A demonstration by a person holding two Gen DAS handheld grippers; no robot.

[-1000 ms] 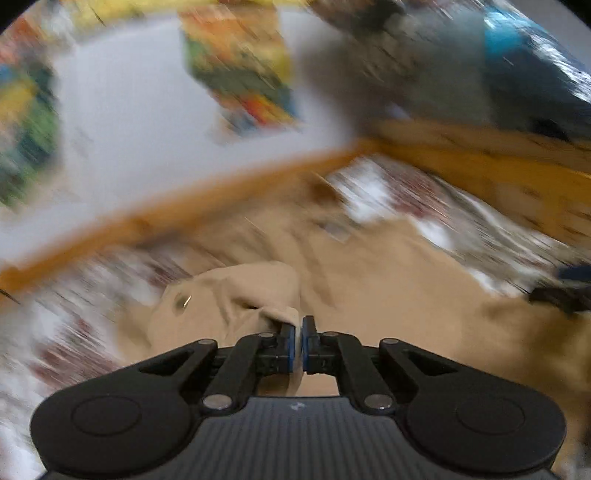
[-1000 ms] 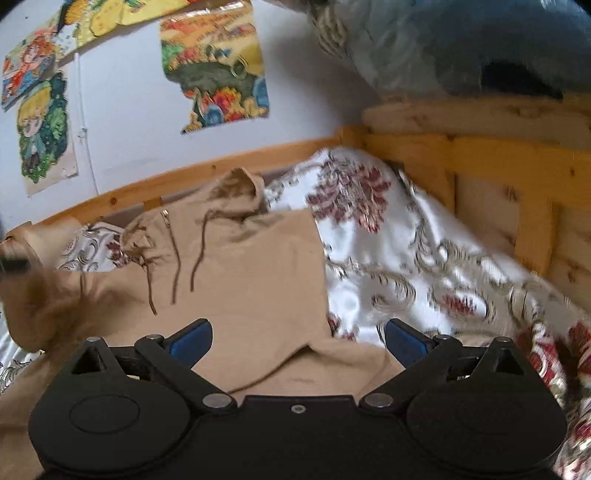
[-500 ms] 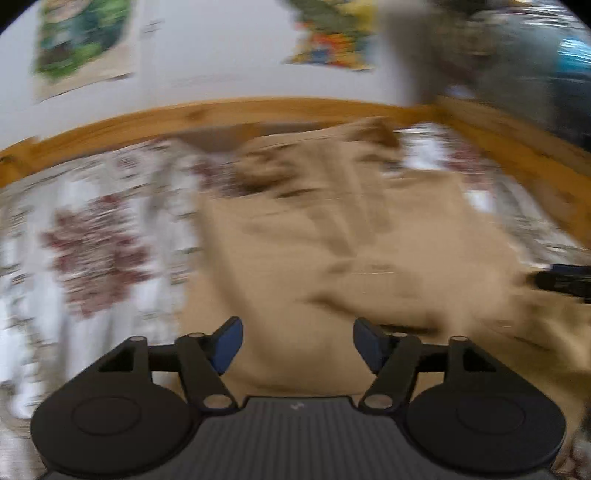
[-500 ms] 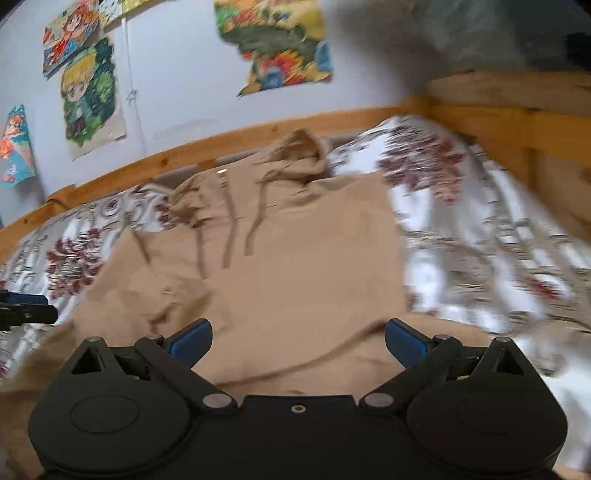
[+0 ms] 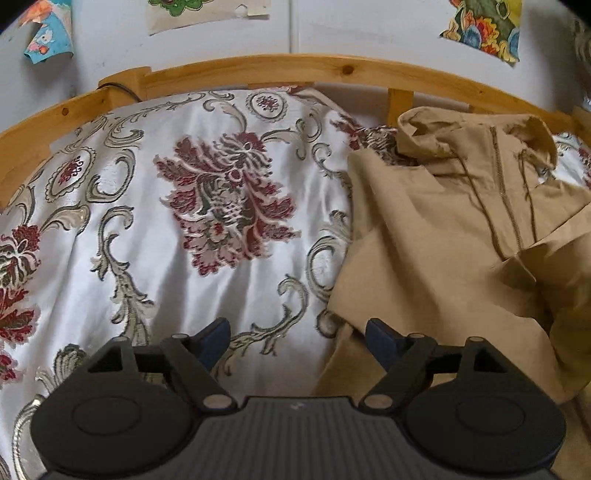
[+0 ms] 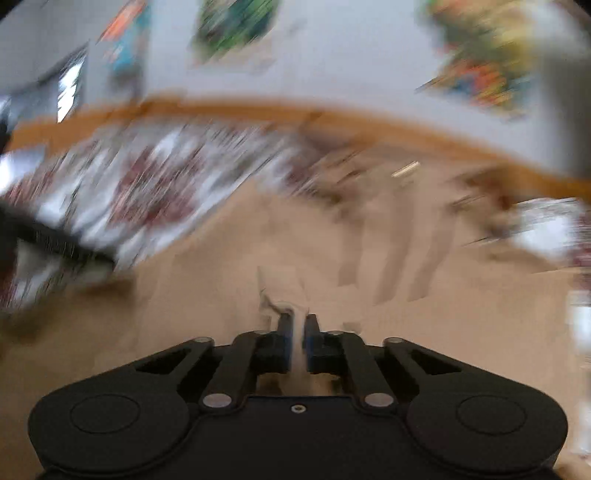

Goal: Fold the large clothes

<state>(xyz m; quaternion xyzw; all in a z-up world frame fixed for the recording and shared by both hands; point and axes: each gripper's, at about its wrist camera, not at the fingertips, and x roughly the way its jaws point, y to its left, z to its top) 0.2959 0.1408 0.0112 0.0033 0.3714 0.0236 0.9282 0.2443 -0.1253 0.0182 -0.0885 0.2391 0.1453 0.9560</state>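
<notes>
1. Bedspread (image 5: 155, 229) fills most of your left view: white satin with red flowers and grey scrolls, spread over a bed inside a wooden rail (image 5: 295, 68).
2. Wall (image 5: 332, 33) behind the rail carries several colourful posters, cut off at the top.
3. Hoodie (image 5: 454, 236), your task's thing, lies on the bedspread to the right of your left view, tan, hood toward the rail, with zip and drawstrings running down its front. A folded part lies over its right side.
4. Your left gripper (image 5: 297, 338) hangs over the hoodie's left edge, where cloth meets bedspread; its jaws are opening, spread wide, and nothing is pinched between them.
5. Your right gripper (image 6: 297, 332) shows in a badly blurred view over the hoodie (image 6: 406, 302). Its fingers are pressed nearly together, pinching a fold of the tan cloth that rises between the pads.
</notes>
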